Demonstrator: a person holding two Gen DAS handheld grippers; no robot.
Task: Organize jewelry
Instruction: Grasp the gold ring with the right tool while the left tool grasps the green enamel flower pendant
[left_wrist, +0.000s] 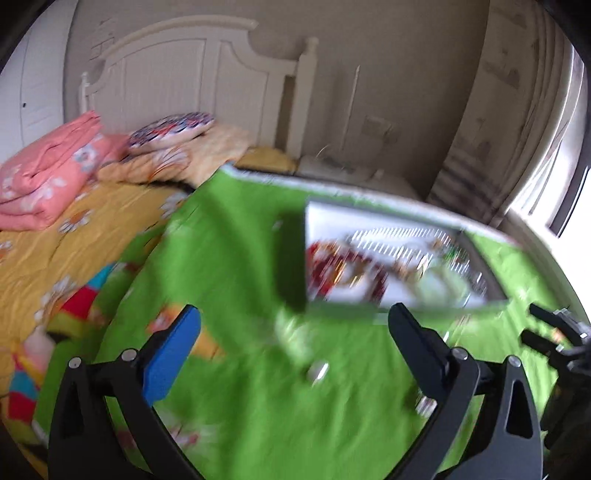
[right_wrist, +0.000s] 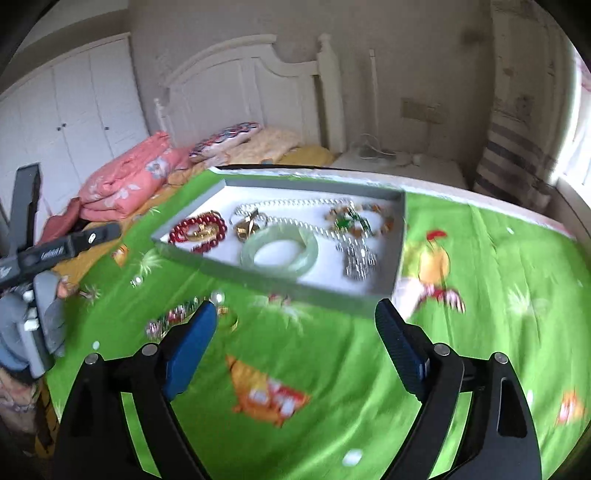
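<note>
Though white lettering runs along the black bar of the left gripper (right_wrist: 55, 251) at the edge of the right view, it is too small and smeared to read, and no other writing shows. Both views are blurred by motion, the left one far more — there the tray (left_wrist: 480, 299) is a streak of white, red and pale green, and its contents cannot be told apart. In the right view the grey-rimmed tray (right_wrist: 280, 286) lies on a green cloth (right_wrist: 332, 369) printed with cartoon figures, and holds red beads (right_wrist: 197, 230), a pale green bangle (right_wrist: 279, 249), a pearl strand (right_wrist: 295, 203), a gold piece (right_wrist: 247, 225), a green-and-amber cluster (right_wrist: 354, 219) and a silver pendant (right_wrist: 358, 260). Loose pieces (right_wrist: 173, 317) lie on the cloth near the tray's near-left corner, just past the right gripper's (right_wrist: 295, 332) left finger; what they are is hard to say. A small silver bit (left_wrist: 317, 371) sits on the cloth between the left gripper's (left_wrist: 295, 328) fingers, untouched. Both grippers have their jaws spread wide and hold nothing. A gloved hand (right_wrist: 33, 325) grips the left tool, cut off at the frame edge. Behind lie a bed with yellow sheet (left_wrist: 74, 240), folded pink quilt (right_wrist: 125, 184), white headboard (right_wrist: 240, 85), wardrobe (right_wrist: 74, 110) and striped curtain (right_wrist: 513, 147).
</note>
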